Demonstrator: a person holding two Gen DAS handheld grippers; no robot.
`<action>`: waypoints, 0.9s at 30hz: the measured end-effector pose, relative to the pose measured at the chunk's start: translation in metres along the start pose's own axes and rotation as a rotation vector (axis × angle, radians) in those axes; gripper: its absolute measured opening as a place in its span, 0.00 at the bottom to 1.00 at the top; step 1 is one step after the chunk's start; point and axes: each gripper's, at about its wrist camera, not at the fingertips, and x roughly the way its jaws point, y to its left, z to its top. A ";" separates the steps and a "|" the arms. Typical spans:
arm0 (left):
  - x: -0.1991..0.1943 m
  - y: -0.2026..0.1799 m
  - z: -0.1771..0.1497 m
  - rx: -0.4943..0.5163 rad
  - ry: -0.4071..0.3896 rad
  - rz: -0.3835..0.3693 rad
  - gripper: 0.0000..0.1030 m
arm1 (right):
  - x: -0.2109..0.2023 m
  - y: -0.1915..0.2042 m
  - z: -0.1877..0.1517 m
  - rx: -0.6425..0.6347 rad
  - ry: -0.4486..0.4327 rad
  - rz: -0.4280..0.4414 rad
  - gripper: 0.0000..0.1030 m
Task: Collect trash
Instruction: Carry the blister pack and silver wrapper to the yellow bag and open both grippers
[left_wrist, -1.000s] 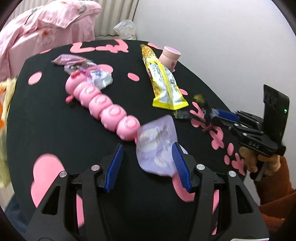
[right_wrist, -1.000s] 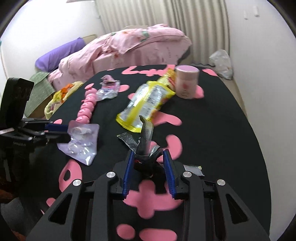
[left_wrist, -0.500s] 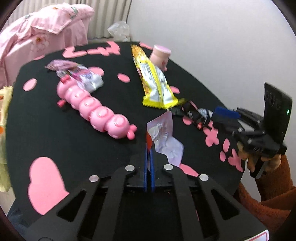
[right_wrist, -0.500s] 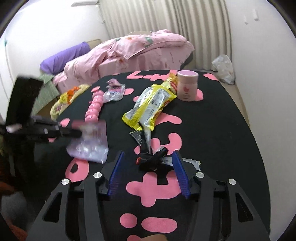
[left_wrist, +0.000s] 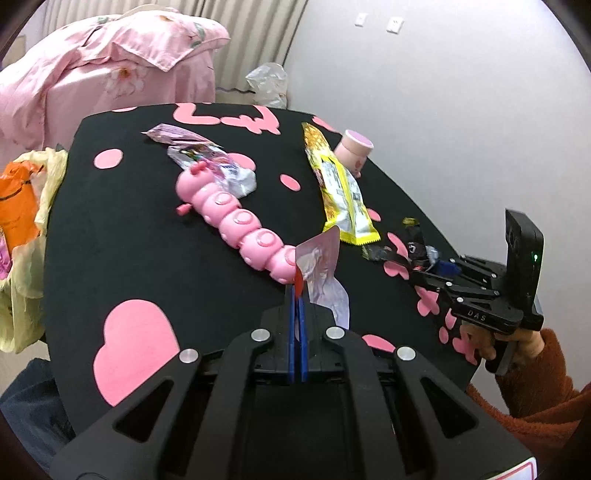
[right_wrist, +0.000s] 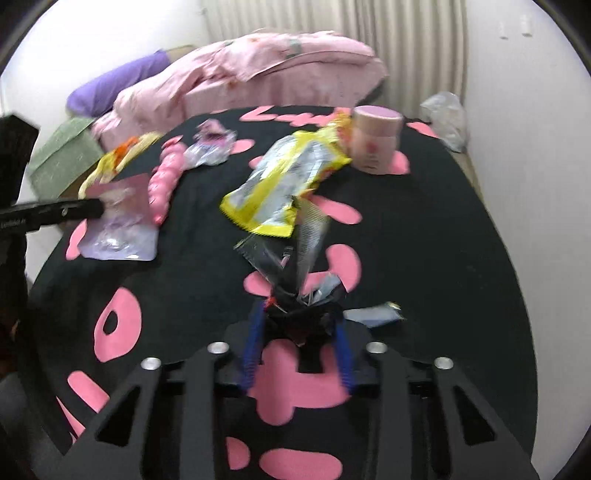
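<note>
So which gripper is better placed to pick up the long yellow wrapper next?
Neither is free. The right gripper is nearer the yellow wrapper, just beyond its dark wrappers. The left gripper is shut on the lilac packet.

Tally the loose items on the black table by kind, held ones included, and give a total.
Wrappers and packets: 4 — lilac packet, yellow packet, purple wrapper, dark wrappers bunch
Toys: 1 — pink caterpillar
Cups: 1 — pink cup
Total: 6

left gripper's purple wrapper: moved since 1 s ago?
Yes. The purple wrapper, pinched in the left gripper, has shifted left, away from the yellow snack bag, and is now level with the pink caterpillar toy.
</note>
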 end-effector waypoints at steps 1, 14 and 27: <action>-0.002 0.002 0.000 -0.008 -0.009 -0.001 0.02 | -0.003 0.001 0.000 -0.003 -0.008 -0.009 0.21; -0.077 0.054 0.026 -0.079 -0.244 0.102 0.02 | -0.050 0.075 0.090 -0.167 -0.230 0.066 0.20; -0.173 0.204 0.025 -0.352 -0.483 0.441 0.02 | -0.002 0.194 0.198 -0.395 -0.250 0.181 0.20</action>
